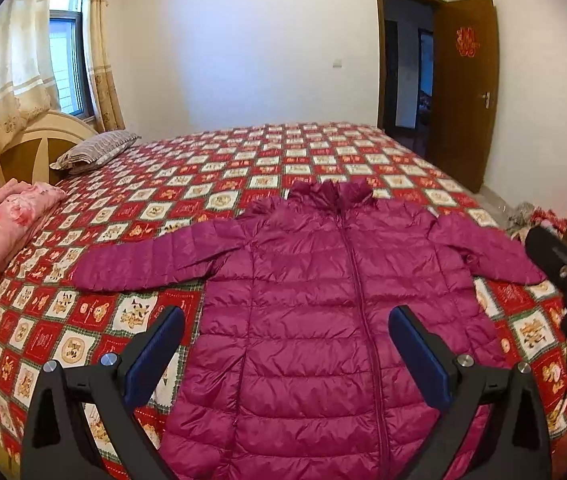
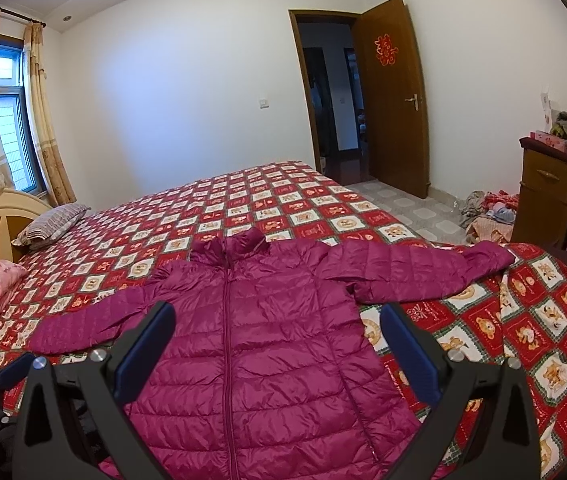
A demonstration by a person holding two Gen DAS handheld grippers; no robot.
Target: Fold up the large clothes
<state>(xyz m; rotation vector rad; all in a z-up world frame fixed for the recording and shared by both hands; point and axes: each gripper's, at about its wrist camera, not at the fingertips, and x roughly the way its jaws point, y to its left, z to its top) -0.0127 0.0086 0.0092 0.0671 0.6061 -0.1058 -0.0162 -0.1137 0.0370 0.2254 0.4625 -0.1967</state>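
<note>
magenta jacket (image 1: 315,320) lies spread flat on bed (image 1: 243,168).

Each pair of tongs, the left tongs (image 1: 286,326) and the right tongs (image 2: 277,323), is built from matte black angular arms. Blue ribbed pads (image 1: 154,354) are fitted inside the fingers, and round silver screws (image 1: 108,359) are set at the pivots.

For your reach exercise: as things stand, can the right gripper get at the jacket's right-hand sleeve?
Probably yes. The right gripper is open above the jacket, and the sleeve lies flat on the bedspread with nothing on it.
</note>
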